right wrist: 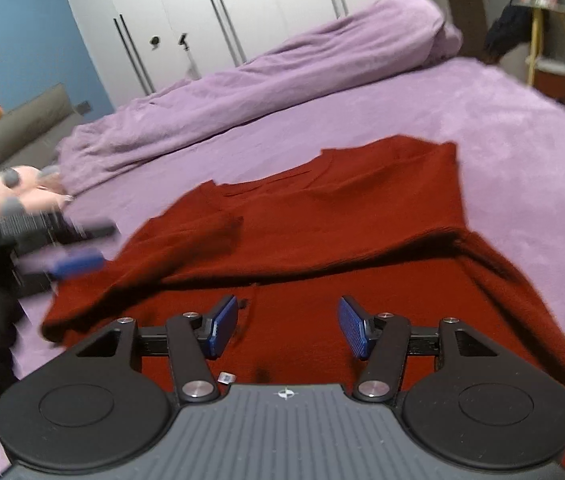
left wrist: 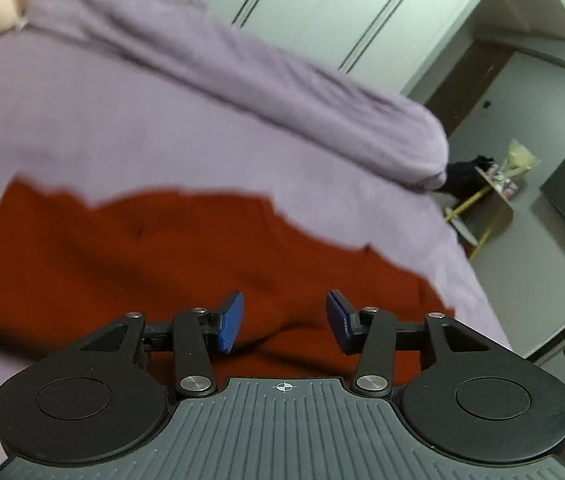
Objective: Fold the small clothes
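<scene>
Shirt lies on bed, left side already flapped over the middle, so both grippers hang empty with jaws apart, right gripper over near hem, left gripper likewise unloaded, probably lining up next fold.

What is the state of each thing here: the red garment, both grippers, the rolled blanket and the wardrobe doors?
red garment: flat on the bed, partly folded, one side laid over the middle.
left gripper: open, nothing between its pads.
right gripper: open, above the garment, holding nothing.
purple blanket: rolled up along the far side of the bed.
wardrobe doors: closed.
</scene>
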Available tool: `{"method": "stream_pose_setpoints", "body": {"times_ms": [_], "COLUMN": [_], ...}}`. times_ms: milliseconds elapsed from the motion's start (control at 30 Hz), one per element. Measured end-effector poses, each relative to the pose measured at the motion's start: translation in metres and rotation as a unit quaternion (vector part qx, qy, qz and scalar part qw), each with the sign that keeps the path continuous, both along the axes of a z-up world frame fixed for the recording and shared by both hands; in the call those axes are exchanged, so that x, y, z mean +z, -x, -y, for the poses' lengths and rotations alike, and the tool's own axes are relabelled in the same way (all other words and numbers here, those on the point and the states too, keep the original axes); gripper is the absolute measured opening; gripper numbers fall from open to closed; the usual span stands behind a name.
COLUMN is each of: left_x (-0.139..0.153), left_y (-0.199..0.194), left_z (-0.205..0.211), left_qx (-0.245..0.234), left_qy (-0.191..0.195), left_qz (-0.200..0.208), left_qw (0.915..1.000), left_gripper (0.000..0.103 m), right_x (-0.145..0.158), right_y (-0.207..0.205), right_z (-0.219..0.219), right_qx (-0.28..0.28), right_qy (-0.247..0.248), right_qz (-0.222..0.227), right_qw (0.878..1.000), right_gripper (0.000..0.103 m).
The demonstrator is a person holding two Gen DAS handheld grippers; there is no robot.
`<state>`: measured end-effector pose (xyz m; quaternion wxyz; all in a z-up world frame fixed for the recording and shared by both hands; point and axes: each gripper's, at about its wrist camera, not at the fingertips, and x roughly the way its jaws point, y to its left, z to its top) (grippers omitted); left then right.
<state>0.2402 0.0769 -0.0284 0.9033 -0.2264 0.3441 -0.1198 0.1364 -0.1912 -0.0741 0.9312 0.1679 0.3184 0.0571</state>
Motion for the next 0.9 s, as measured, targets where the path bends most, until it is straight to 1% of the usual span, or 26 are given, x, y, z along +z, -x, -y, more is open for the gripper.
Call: {"method": "stream_pose_setpoints", "body": {"times_ms": [67,133,200,233,300,367,467,500,533,567,600,633,667,700,767,800,833,900], "left_x": [-0.011,-0.019,-0.026,-0.030,-0.035,-0.040,-0.045,-0.045,-0.045,-0.048,-0.050,-0.051,-0.051,-0.052,-0.051,-0.049,-0.048,-0.047], "left_y": [0.008,0.003,0.012,0.012,0.022,0.027,0.035,0.032,0.032,0.034,0.031,0.030,0.029,0.029,0.030,0.031,0.031,0.029], "left_z": [-0.010,-0.028,-0.037,-0.046,-0.060,-0.070,-0.083,-0.080,-0.079,-0.078,-0.077,-0.077,-0.077,-0.079,-0.081,-0.081,-0.080,-0.078], "left_qx": [0.023,0.047,0.062,0.068,0.079,0.085,0.083,0.082,0.082,0.083,0.084,0.086,0.090,0.093,0.097,0.099,0.100,0.099], "left_qy": [-0.019,-0.039,-0.054,-0.058,-0.058,-0.047,-0.042,-0.046,-0.053,-0.059,-0.062,-0.064,-0.067,-0.069,-0.067,-0.068,-0.071,-0.080], "left_qz": [-0.017,-0.031,-0.046,-0.052,-0.062,-0.065,-0.062,-0.060,-0.059,-0.058,-0.058,-0.059,-0.060,-0.062,-0.063,-0.060,-0.059,-0.055], "left_qw": [0.9994,0.9976,0.9955,0.9946,0.9933,0.9931,0.9938,0.9938,0.9934,0.9931,0.9928,0.9925,0.9918,0.9913,0.9910,0.9909,0.9906,0.9903], "left_gripper": [0.052,0.052,0.052,0.052,0.052,0.052,0.052,0.052,0.052,0.052,0.053,0.053,0.055,0.055,0.054,0.054,0.054,0.052], "right_x": [-0.001,-0.001,-0.003,-0.004,-0.008,-0.014,-0.023,-0.025,-0.026,-0.026,-0.026,-0.026,-0.025,-0.021,-0.004,0.005,0.014,0.022], "right_y": [-0.012,-0.033,-0.060,-0.071,-0.099,-0.122,-0.145,-0.147,-0.149,-0.151,-0.152,-0.153,-0.152,-0.149,-0.139,-0.133,-0.127,-0.117], "right_z": [0.001,-0.005,-0.012,-0.015,-0.021,-0.030,-0.044,-0.048,-0.053,-0.057,-0.061,-0.065,-0.067,-0.066,-0.063,-0.056,-0.047,-0.026], "right_qx": [0.018,0.039,0.057,0.058,0.064,0.071,0.086,0.091,0.099,0.106,0.110,0.114,0.118,0.122,0.105,0.090,0.063,0.017], "right_qy": [-0.019,-0.035,-0.069,-0.083,-0.110,-0.108,-0.081,-0.079,-0.077,-0.072,-0.061,-0.051,-0.051,-0.049,-0.021,-0.015,-0.010,0.005], "right_qz": [-0.007,-0.015,-0.018,-0.017,-0.010,-0.020,-0.036,-0.036,-0.031,-0.030,-0.032,-0.035,-0.033,-0.025,0.016,0.040,0.058,0.076], "right_qw": [1.000,0.998,0.996,0.995,0.992,0.991,0.992,0.992,0.992,0.991,0.992,0.992,0.991,0.991,0.994,0.995,0.996,0.997], "right_gripper": [0.057,0.057,0.057,0.057,0.061,0.065,0.064,0.062,0.051,0.034,0.025,0.011,0.007,0.006,0.005,0.005,0.005,0.005]}}
